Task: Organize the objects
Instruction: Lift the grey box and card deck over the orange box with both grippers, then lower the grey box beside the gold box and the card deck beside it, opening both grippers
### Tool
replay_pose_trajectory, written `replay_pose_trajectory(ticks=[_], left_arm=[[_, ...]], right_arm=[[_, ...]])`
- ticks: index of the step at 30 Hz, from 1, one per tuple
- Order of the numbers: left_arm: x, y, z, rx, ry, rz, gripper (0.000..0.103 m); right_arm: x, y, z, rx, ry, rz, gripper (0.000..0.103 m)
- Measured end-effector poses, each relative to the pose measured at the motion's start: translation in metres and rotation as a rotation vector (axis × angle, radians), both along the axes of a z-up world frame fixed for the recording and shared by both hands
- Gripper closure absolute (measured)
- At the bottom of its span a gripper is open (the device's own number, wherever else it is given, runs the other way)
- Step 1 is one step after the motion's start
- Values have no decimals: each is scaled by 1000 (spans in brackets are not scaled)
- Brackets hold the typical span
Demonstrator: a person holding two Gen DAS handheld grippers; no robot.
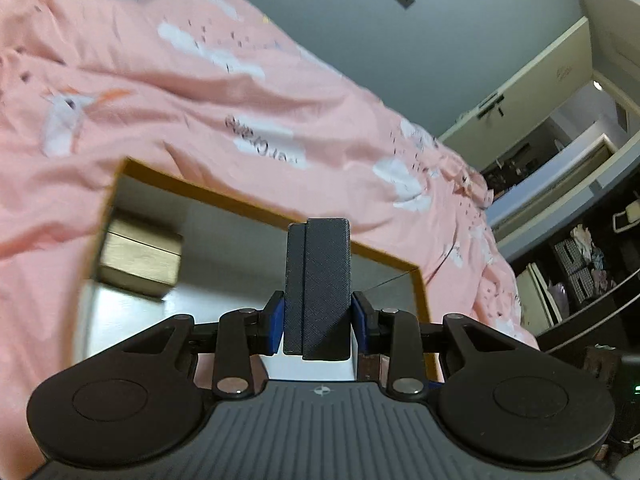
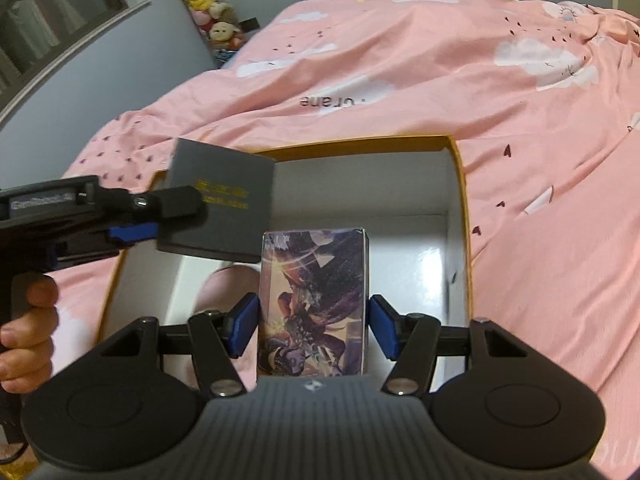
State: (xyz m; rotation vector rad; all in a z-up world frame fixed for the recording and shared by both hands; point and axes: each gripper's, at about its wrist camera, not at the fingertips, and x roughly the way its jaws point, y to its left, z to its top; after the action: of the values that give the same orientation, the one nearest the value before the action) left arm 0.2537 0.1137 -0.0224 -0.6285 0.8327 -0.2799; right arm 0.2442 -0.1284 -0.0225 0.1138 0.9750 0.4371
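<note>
- While it hangs over the tray, the left gripper clamps a dark box.
- Right gripper pinches an illustrated box above that tray.

Dim, even indoor light with a cool cast in both views; soft shadows only. Heavy motion blur in the left wrist view over the pink bedding and small box; glare patches on the white tray floor. Strong fisheye bending at the edges, dark vignette in the corners.
</note>
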Motion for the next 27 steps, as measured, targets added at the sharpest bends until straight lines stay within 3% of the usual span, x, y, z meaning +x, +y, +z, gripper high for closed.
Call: replay_pose_trajectory(ticks=[10,15,19,24,27], left_arm=[[32,-13,-47,68,133,32,65],[30,-14,-52,115,135,41,64],[30,-21,-46,224,115,28,64],[25,-25,-39,367,95,49,55],[24,-26,-39,469,119,56,57]], right_arm=[[32,20,-26,-96,-15,36,41],[42,34,-35,-175,-37,63,41],[48,41,-42,-222,-43,62,42],[55,47,-50,-263,-38,64,42],[57,49,-53,-273,-29,68,42]])
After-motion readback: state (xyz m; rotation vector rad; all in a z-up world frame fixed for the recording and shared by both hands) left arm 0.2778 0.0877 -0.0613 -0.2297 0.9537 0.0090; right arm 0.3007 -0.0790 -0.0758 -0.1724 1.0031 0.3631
